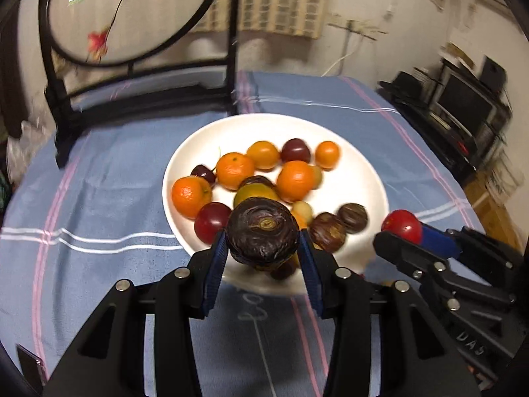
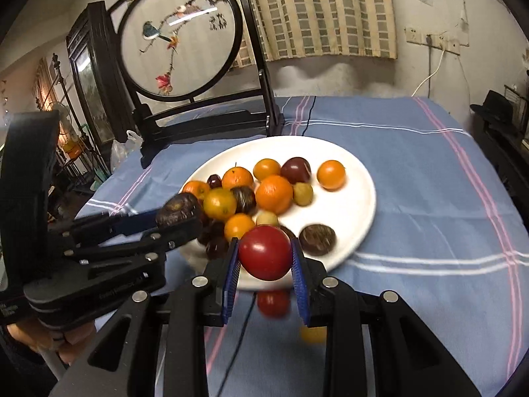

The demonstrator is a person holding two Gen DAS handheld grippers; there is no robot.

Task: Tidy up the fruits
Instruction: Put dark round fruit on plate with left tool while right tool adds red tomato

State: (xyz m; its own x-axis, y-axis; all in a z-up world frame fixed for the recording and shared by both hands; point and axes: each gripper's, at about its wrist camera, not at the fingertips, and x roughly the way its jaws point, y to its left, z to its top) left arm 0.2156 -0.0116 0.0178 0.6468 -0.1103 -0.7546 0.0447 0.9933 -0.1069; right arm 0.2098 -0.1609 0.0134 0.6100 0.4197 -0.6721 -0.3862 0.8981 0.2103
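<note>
A white plate (image 1: 357,178) on the blue cloth holds several small oranges, dark red plums and brown wrinkled fruits. My left gripper (image 1: 263,241) is shut on a dark brown wrinkled fruit (image 1: 263,233) and holds it above the plate's near rim. It shows at the left of the right wrist view (image 2: 180,210). My right gripper (image 2: 265,258) is shut on a red tomato (image 2: 265,256) above the plate's (image 2: 357,198) near edge. It shows at the right of the left wrist view (image 1: 401,226).
A red fruit (image 2: 273,302) and a yellow fruit (image 2: 312,334) lie on the cloth below my right gripper. A round embroidered screen on a black stand (image 2: 178,38) stands at the table's far left. Shelves (image 1: 463,112) stand right of the table.
</note>
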